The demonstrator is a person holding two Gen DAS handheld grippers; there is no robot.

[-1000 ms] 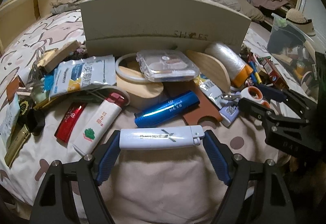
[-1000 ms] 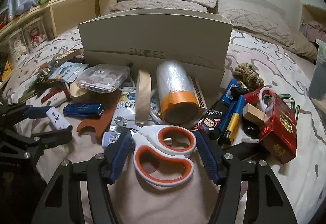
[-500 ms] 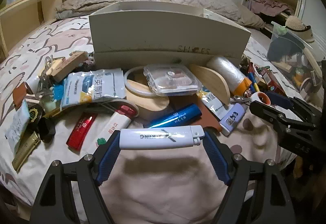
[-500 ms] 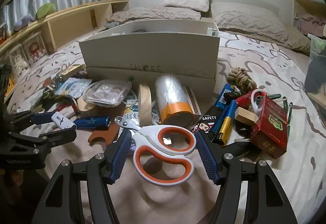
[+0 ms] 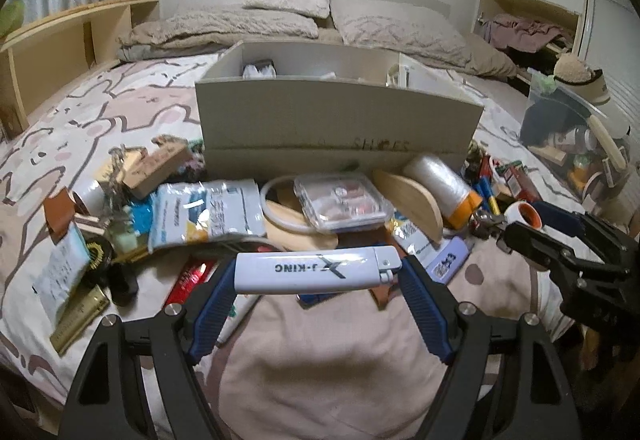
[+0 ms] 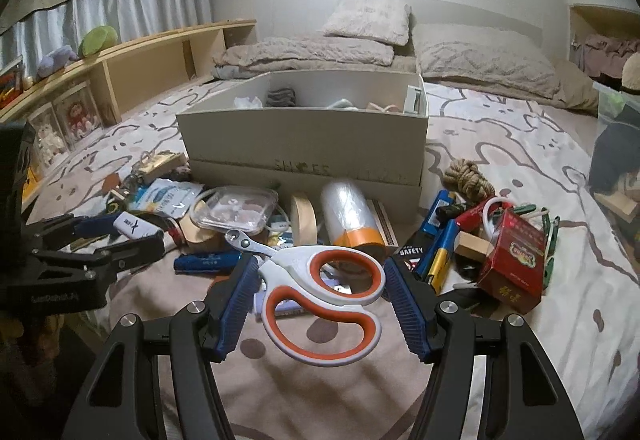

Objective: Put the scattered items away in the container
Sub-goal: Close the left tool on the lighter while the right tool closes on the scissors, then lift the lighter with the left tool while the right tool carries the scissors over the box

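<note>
Left gripper clamps a white J-KING lighter crosswise by its two ends, above the bedspread; right gripper clamps white-and-orange scissors by the handle loops, blades pointing up-left. Beyond both lies the scattered clutter: a clear plastic case, a film roll with an orange end, a red box. Behind the clutter stands the open beige container marked SHOES, a few items already inside.

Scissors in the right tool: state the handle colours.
White with orange loops on the scissors; the right wrist view shows them best.
</note>
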